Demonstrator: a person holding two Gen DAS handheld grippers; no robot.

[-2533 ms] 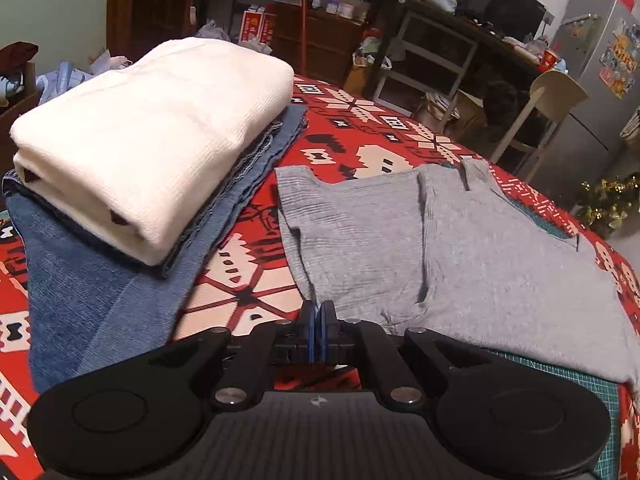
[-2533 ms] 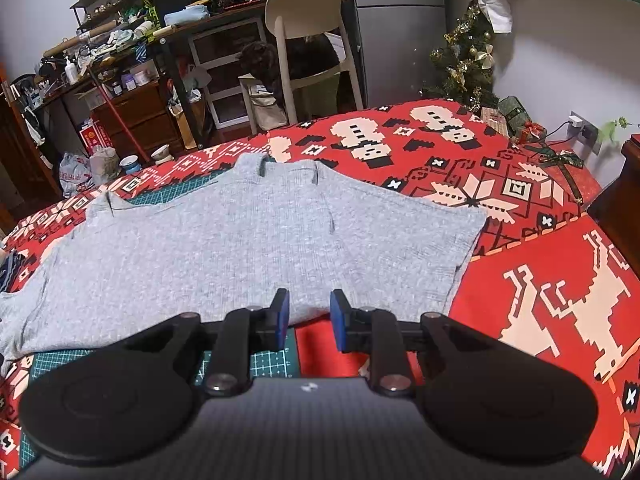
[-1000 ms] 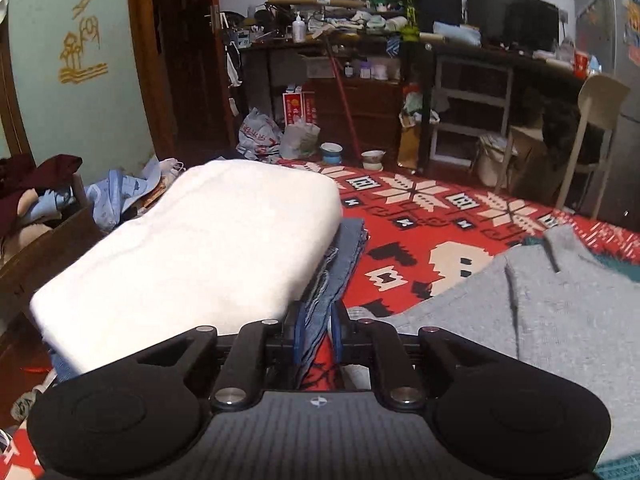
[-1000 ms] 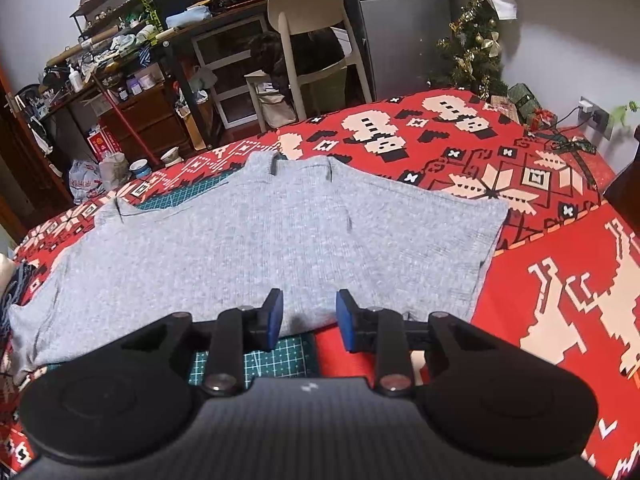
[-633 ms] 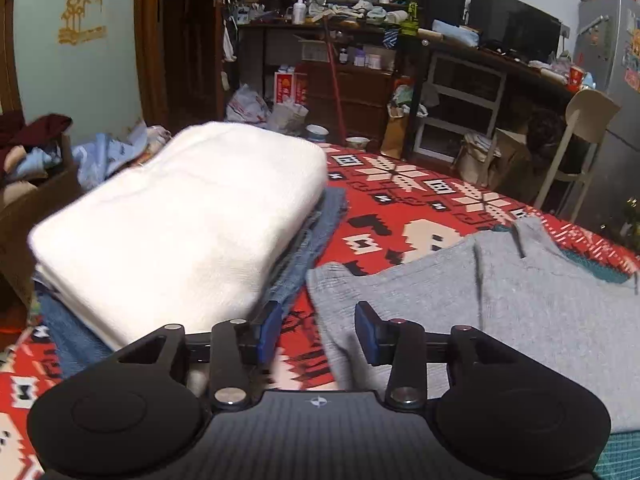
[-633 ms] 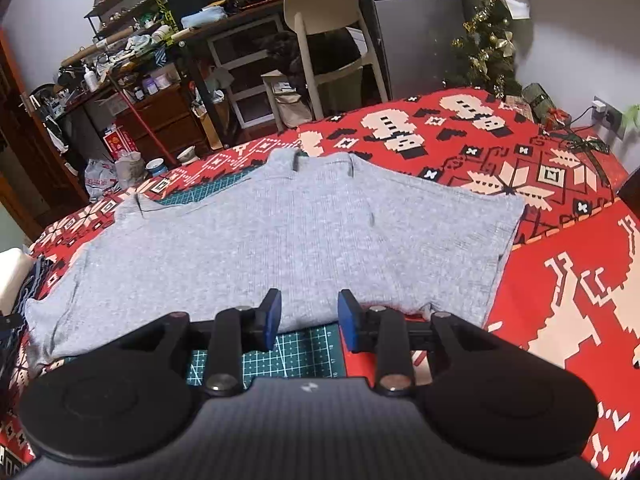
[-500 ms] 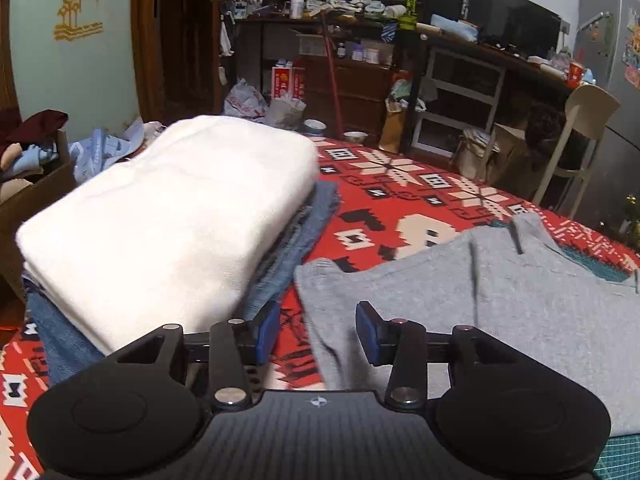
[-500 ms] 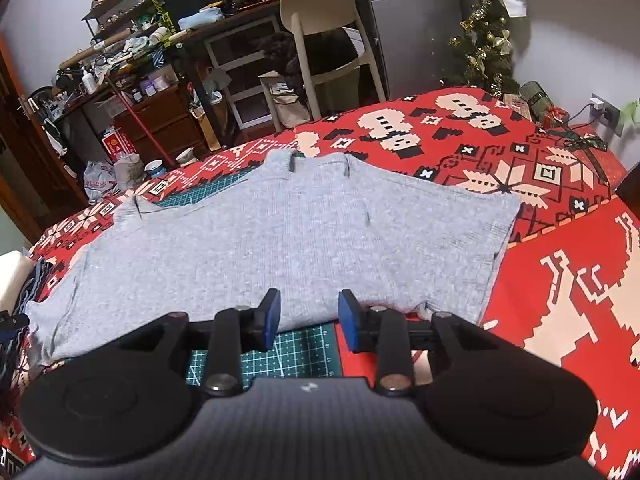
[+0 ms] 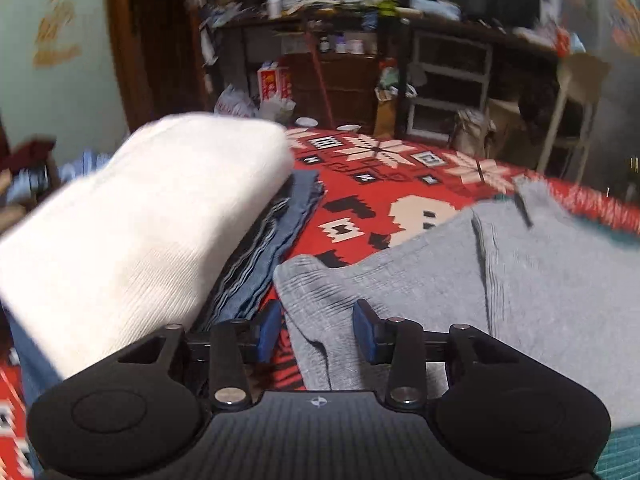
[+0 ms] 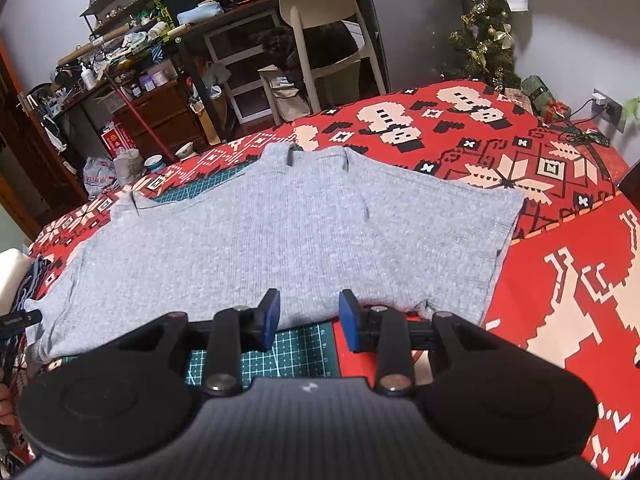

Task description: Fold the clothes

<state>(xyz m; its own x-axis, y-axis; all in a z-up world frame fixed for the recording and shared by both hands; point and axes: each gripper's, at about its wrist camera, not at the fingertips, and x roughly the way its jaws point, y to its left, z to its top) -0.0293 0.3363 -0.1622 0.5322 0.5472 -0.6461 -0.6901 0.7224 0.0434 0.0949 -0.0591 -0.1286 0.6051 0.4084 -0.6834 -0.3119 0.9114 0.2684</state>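
A grey knit garment (image 10: 288,240) lies spread flat on a red patterned blanket (image 10: 560,280). In the left wrist view the same garment (image 9: 500,280) fills the right side, its left corner bunched between my open left gripper's (image 9: 318,330) blue pads. My left gripper is empty. My right gripper (image 10: 308,320) is open and empty, its pads just at the garment's near hem, over a green cutting mat (image 10: 264,356).
A folded white garment (image 9: 140,232) lies on folded blue jeans (image 9: 272,252) at the left. A white chair (image 10: 324,32), cluttered desk and shelves (image 9: 360,40) stand behind the table. A small Christmas tree (image 10: 484,40) stands at the back right.
My left gripper went from shut to open and has moved down and right onto the grey garment's left corner. My right gripper stayed open and barely moved.
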